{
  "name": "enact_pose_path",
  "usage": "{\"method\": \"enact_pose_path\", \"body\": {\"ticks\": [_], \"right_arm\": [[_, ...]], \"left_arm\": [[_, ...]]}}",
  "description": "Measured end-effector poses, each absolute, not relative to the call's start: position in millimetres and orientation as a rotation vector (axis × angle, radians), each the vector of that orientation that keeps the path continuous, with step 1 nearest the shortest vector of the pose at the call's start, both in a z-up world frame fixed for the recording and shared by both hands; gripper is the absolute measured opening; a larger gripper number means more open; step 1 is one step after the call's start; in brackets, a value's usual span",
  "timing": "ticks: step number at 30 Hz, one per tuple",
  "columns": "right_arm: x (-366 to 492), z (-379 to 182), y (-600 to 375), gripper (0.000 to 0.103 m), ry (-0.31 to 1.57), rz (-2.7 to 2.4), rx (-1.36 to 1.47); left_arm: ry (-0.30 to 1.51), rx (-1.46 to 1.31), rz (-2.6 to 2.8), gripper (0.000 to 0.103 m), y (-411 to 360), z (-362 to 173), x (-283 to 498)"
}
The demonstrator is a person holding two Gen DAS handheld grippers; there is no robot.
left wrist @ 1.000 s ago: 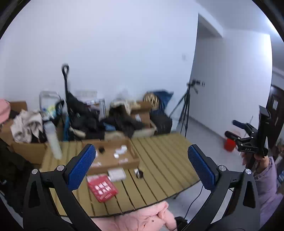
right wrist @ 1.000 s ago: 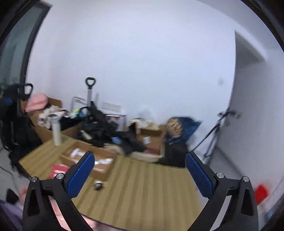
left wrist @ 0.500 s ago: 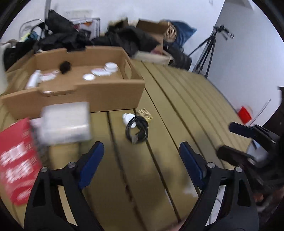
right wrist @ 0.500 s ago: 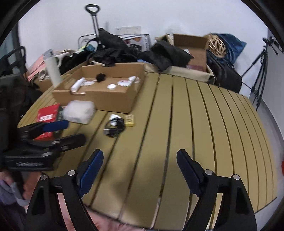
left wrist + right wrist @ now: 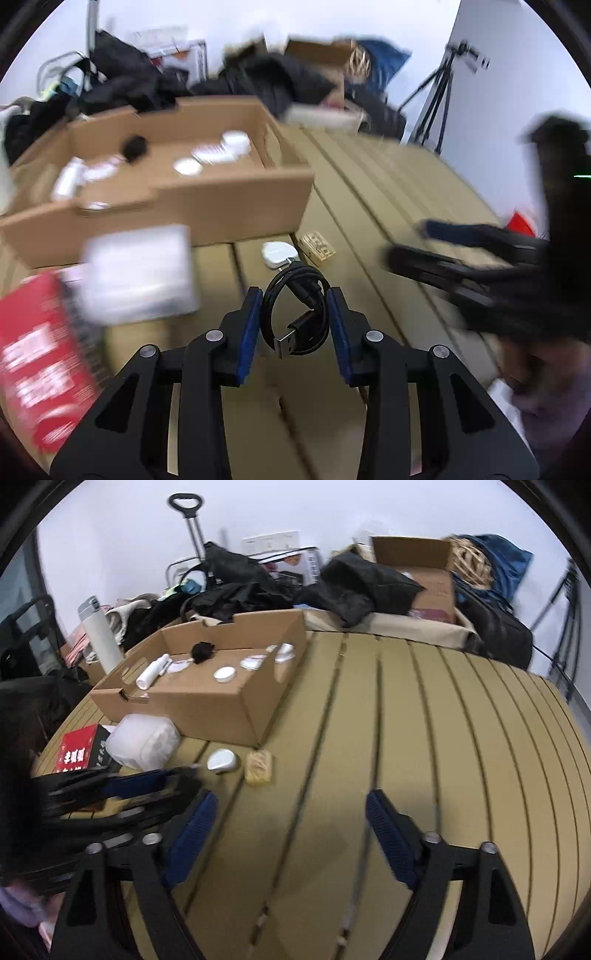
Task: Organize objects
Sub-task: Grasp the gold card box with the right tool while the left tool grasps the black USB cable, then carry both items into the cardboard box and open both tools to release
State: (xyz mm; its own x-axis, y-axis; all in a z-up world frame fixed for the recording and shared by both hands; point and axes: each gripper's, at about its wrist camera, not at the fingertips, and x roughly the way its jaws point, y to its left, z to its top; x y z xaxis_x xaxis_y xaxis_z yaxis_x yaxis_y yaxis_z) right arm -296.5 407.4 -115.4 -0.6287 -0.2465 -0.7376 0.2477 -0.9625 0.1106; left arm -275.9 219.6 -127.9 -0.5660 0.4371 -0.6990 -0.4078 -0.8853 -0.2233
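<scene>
A coiled black USB cable lies on the slatted wooden table, joined to a white charger puck. My left gripper is down over the coil. Its jaws are closing, with the blue pads at the coil's two sides and the coil still round. My right gripper hovers over bare slats to the right, closing slightly with nothing between its fingers. In the left wrist view it shows as a blurred dark shape. The cardboard box holds several small white items.
A small tan tag lies beside the puck. A white soft pack and a red box sit left of the cable. Bags, clothes and boxes pile up behind the table; a tripod stands far right.
Both grippers have dropped from high above down to the table. The left one has come over the cable and narrowed around the coil. The right one has narrowed a little.
</scene>
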Motion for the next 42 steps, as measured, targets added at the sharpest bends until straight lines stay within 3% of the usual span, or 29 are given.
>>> {"method": "enact_pose_path", "body": {"ticks": [3, 5, 7, 9, 11, 16, 21, 32, 42], "right_arm": [[-316, -126, 382, 0.074, 0.063, -2.546, 1.212], [-332, -139, 365, 0.050, 0.117, -2.549, 1.249], [-343, -149, 356, 0.035, 0.130, -2.519, 1.289], [-350, -159, 352, 0.033, 0.145, -2.516, 1.356], [-349, -158, 354, 0.024, 0.127, -2.530, 1.354], [-337, -152, 360, 0.024, 0.103, -2.535, 1.443], [-266, -92, 363, 0.024, 0.135, -2.584, 1.334], [-64, 41, 369, 0.024, 0.027, -2.744, 0.960], [-58, 45, 328, 0.024, 0.083, -2.702, 0.939]], "left_arm": [[-0.103, -1.065, 2.462, 0.032, 185, -105, -257], [-0.145, -1.088, 2.484, 0.032, 165, -96, -250], [-0.146, -1.120, 2.526, 0.032, 152, -94, -246], [-0.169, -1.127, 2.557, 0.032, 138, -91, -241], [-0.192, -1.125, 2.572, 0.032, 129, -89, -239], [-0.217, -1.125, 2.622, 0.032, 116, -75, -224], [-0.301, -1.100, 2.616, 0.032, 93, -52, -188], [-0.174, -1.084, 2.694, 0.032, 73, -8, -109], [-0.207, -1.037, 2.691, 0.032, 62, 2, -103]]}}
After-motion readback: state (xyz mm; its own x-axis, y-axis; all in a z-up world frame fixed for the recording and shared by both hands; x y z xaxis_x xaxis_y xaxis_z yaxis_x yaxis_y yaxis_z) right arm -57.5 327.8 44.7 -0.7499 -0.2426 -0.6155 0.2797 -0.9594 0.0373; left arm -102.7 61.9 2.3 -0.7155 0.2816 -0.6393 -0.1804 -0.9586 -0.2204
